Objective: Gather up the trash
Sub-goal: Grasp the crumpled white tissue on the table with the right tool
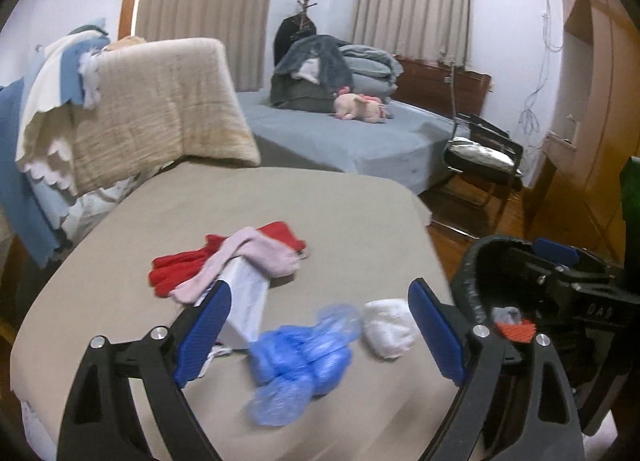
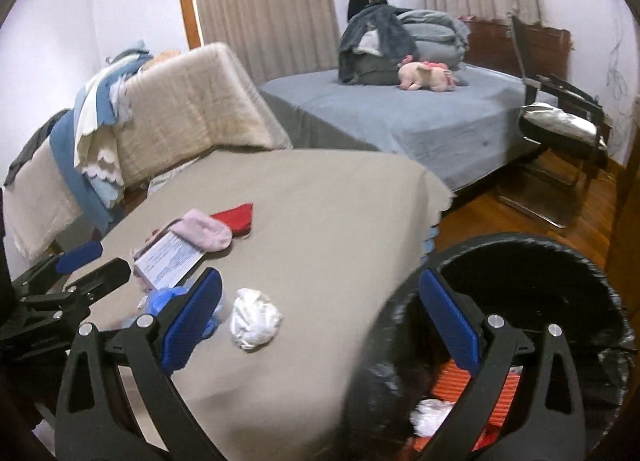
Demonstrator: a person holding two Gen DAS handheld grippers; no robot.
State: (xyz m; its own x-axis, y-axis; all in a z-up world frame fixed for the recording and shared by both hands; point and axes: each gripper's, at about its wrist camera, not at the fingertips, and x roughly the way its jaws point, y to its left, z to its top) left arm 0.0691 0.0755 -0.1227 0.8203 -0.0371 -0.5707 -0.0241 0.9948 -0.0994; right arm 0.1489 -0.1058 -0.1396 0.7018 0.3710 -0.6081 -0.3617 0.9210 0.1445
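Two bits of trash lie low in the frame on the beige table: a blue plastic wad and a white crumpled tissue touching its right side. My left claw hangs wide open around them, holding nothing. My right claw also gapes empty, its right finger over the black bin. Behind sit a white box, pink sock and red glove.

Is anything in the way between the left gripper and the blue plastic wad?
Nothing visible. The left gripper is open with the blue plastic wad right between its fingers; the white box lies just beside it.
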